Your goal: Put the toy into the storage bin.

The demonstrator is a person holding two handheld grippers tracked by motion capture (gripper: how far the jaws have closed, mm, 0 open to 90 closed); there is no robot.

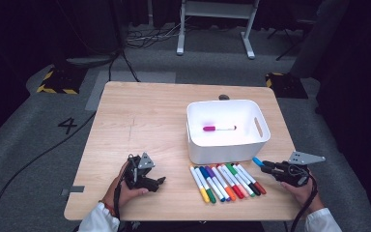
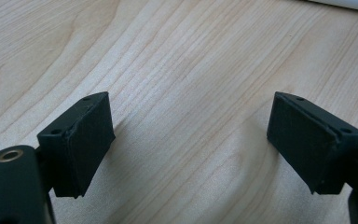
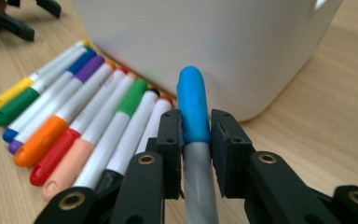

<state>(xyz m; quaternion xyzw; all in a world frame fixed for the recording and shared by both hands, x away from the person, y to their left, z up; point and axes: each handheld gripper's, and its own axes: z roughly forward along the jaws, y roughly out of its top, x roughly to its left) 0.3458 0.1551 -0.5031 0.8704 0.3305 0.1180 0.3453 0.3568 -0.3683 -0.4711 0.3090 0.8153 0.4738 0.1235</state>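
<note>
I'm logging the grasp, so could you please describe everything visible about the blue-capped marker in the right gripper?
The blue-capped marker has a glossy light-blue cap and a grey barrel, plastic by its look. The right gripper is shut on it, black pads pressing both sides where cap meets barrel. Its cap points toward the white bin, just short of the wall, beside the row of markers on the table.

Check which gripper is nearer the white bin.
Right. The right gripper, shut on a blue-capped marker, sits just off the white bin's near right corner. The left gripper rests open across bare table, well left of it.
</note>
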